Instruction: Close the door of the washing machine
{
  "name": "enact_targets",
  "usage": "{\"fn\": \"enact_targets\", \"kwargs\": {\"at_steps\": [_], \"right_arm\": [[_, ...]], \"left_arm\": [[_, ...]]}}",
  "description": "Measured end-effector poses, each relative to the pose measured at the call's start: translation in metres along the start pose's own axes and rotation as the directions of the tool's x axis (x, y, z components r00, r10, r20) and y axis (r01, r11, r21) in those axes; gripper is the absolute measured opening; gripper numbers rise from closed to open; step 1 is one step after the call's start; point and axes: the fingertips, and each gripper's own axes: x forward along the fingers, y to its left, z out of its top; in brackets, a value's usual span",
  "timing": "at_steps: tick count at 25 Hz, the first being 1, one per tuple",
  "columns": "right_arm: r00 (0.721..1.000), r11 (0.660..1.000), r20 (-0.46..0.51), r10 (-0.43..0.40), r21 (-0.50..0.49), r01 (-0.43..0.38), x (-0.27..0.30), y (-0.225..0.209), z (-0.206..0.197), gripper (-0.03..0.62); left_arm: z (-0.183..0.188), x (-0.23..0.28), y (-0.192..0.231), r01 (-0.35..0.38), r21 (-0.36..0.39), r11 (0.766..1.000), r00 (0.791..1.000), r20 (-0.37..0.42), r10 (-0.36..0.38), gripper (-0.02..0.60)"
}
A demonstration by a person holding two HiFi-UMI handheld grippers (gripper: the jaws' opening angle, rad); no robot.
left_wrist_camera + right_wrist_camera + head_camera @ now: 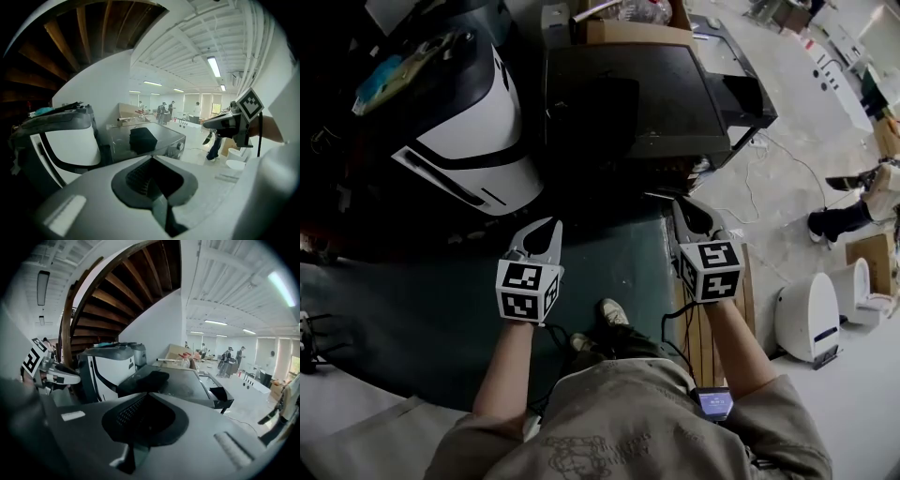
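The washing machine (675, 94) is a dark grey box with a flat top; it also shows in the left gripper view (164, 138) and the right gripper view (192, 385). Its door is hidden from every view. A black folded thing (145, 379) lies on its top. Both grippers hover in the air in front of the machine, touching nothing. My left gripper (546, 230) is shut and empty, its tips (153, 161) aimed at the machine. My right gripper (682, 208) is shut and empty as well, its tips (145, 397) also pointing at the machine.
A white and black appliance (478, 141) stands left of the machine. A wooden pallet (712, 337) and cables lie on the floor at the right, beside a white unit (811, 314). Another person's leg (844, 220) shows far right. A wooden staircase (122, 291) curves overhead.
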Motion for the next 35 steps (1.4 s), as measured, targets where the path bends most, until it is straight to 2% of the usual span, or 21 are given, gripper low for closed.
{"fn": "enact_targets", "kwargs": {"at_steps": [3, 7, 16, 20, 24, 29, 35], "right_arm": [[0.999, 1.000, 0.047, 0.021, 0.011, -0.022, -0.030, 0.004, 0.018, 0.029], [0.993, 0.998, 0.109, 0.046, 0.029, -0.049, -0.071, 0.011, 0.040, 0.029], [0.972, 0.995, 0.212, 0.100, -0.042, -0.094, -0.150, 0.040, 0.070, 0.029], [0.959, 0.994, 0.275, 0.071, -0.096, -0.046, -0.174, 0.043, 0.082, 0.029], [0.939, 0.997, 0.339, 0.062, -0.072, -0.040, -0.195, 0.043, 0.089, 0.028], [0.932, 0.996, 0.355, 0.079, -0.069, -0.058, -0.211, 0.046, 0.094, 0.028], [0.934, 0.995, 0.345, 0.088, -0.076, -0.066, -0.211, 0.045, 0.091, 0.028]], "left_arm": [[0.013, -0.015, -0.006, 0.009, -0.012, 1.000, 0.999, 0.035, -0.008, 0.002], [0.035, -0.037, -0.016, -0.001, 0.028, 1.000, 0.997, 0.081, -0.001, 0.000], [0.073, -0.078, -0.040, -0.003, 0.087, 0.996, 0.985, 0.175, -0.012, 0.002], [0.080, -0.094, -0.048, -0.014, 0.110, 0.994, 0.980, 0.197, -0.008, 0.001], [0.082, -0.110, -0.058, -0.004, 0.112, 0.994, 0.973, 0.228, -0.022, 0.000], [0.081, -0.132, -0.066, -0.002, 0.100, 0.995, 0.966, 0.256, -0.023, 0.002], [0.083, -0.145, -0.070, -0.032, 0.125, 0.992, 0.964, 0.267, -0.003, 0.000]]}}
